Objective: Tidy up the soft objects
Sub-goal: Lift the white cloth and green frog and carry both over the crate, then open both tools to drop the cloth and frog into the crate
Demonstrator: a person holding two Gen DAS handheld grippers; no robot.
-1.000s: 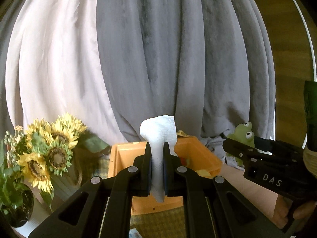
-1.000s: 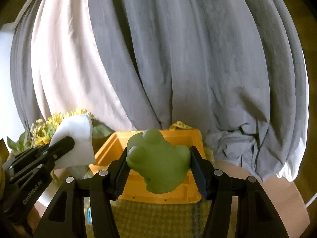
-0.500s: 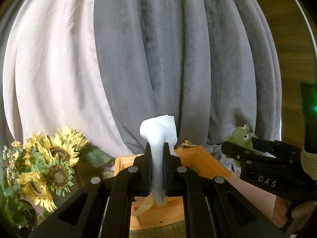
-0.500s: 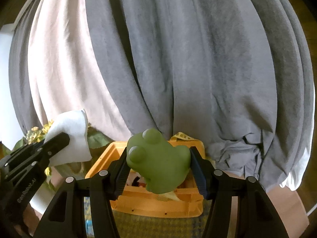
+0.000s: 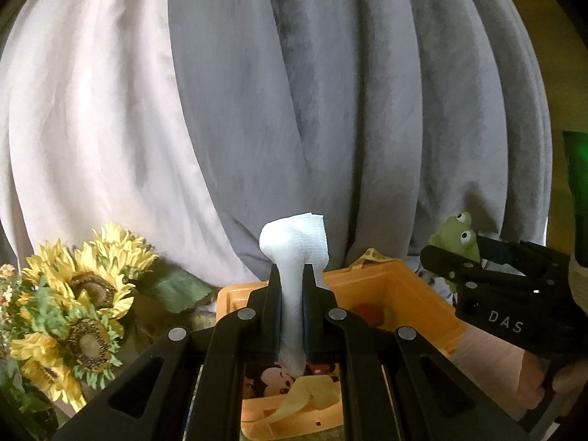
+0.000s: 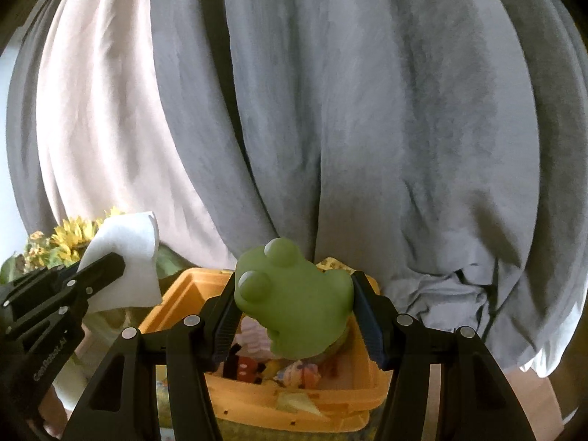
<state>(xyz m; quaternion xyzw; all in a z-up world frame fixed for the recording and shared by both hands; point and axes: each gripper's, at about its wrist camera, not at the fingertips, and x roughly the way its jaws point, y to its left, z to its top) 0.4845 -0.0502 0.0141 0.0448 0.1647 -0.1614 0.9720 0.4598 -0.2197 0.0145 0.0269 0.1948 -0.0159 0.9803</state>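
1. Left gripper [image 5: 292,275] clamped tight on a white folded cloth [image 5: 294,246], standing upright between the jaws, top flaring above the tips, lower end hanging beneath.
2. Right gripper [image 6: 294,290] clamped on a green frog toy [image 6: 294,305], bulging eyes turned up and left, body squeezed between both pads.
3. Just beyond and below both sets of tips: an orange bin [image 6: 176,294], open, already holding a jumble of small colourful items.
4. Left of the left gripper: a bunch of sunflowers [image 5: 77,294].
5. Behind everything: grey and pale curtains [image 5: 330,110].
6. Right of the left gripper: right gripper alongside, frog poking out above its fingers.
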